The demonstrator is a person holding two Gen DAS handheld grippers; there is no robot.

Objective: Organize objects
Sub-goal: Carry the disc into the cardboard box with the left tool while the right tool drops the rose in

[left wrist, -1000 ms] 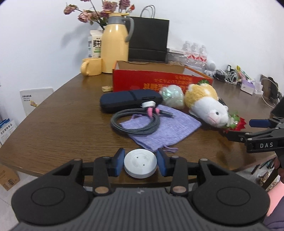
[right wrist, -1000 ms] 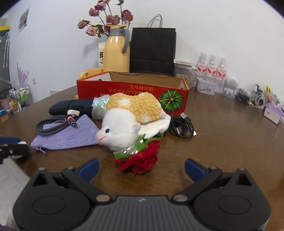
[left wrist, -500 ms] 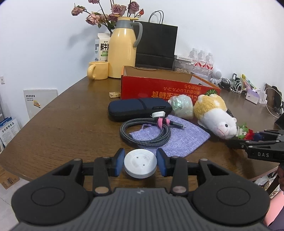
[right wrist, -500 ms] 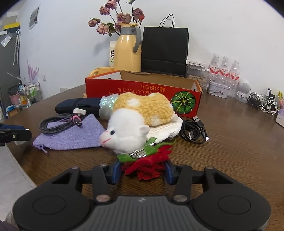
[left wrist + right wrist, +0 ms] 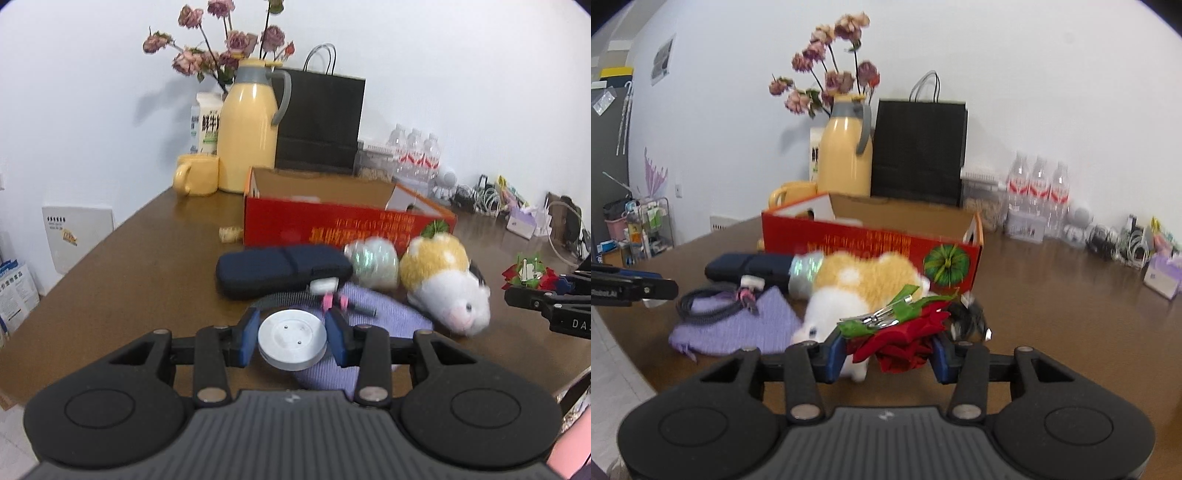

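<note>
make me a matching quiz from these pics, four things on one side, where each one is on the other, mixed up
Things:
1. white disc
2. red flower
3. grey cable
4. black bag

Places:
A. at the wall behind the red box
B. lying on the purple pouch
C. between the left gripper's pads
D. between the right gripper's pads

Pairs: 1-C, 2-D, 3-B, 4-A

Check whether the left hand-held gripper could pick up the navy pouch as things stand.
Probably not yet. The left hand-held gripper is already shut on a white disc, so its jaws are occupied. The path to the navy pouch looks clear otherwise.
</note>
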